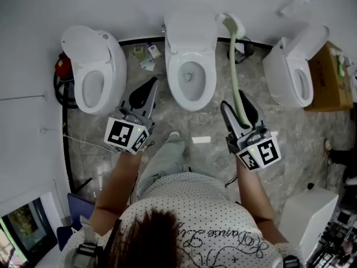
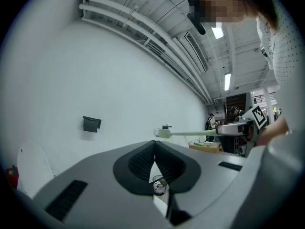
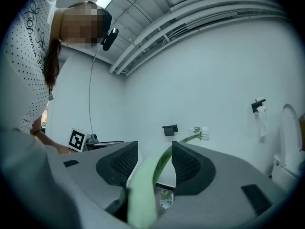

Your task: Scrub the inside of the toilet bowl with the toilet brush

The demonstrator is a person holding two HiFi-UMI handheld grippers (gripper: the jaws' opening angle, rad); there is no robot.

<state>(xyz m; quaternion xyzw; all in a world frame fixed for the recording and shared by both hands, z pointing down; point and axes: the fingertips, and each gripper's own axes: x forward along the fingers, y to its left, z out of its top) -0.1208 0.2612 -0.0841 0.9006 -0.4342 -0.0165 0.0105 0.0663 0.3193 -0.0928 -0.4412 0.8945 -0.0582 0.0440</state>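
Right gripper [image 1: 234, 102] is clamped on the raised toilet brush [image 1: 234, 66], left gripper [image 1: 150, 86] pinched empty; guess it gets lowered into the toilet bowl [image 1: 174, 81] next

The middle toilet [image 1: 191, 66] is set ahead, between the left gripper [image 1: 152, 84] and right gripper [image 1: 234, 101]. The toilet brush [image 1: 233, 54] is stretched ahead from the right gripper, beside that toilet.

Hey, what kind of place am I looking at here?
Probably a toilet test or training area inside a larger hall, not a real washroom: three toilets stand side by side with no stalls, and exposed pipes run overhead.
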